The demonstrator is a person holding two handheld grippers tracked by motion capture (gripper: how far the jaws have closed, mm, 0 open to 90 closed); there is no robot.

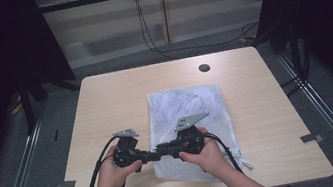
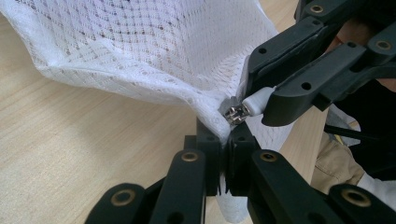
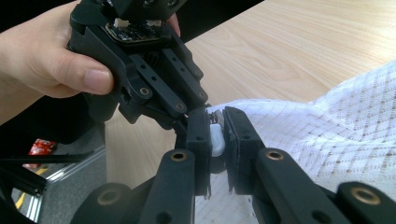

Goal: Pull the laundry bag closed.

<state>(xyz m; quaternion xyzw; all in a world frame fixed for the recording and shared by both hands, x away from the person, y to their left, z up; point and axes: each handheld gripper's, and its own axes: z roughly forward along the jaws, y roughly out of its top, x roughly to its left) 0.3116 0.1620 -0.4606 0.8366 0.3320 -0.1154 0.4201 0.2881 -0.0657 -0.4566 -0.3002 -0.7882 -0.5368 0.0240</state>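
Left gripper view: my left claw [image 2: 227, 154] pinches mesh bag [image 2: 154, 51] corner | right claw [image 2: 254, 105] grips zipper pull [image 2: 258, 100] | zip seemingly at one end, sliding not yet done

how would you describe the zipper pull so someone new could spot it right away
On the wooden table lies a white mesh bag; go to its near left corner, where both grippers meet. The zipper pull is the small smooth white tab clamped in the right gripper, solid unlike the netting.
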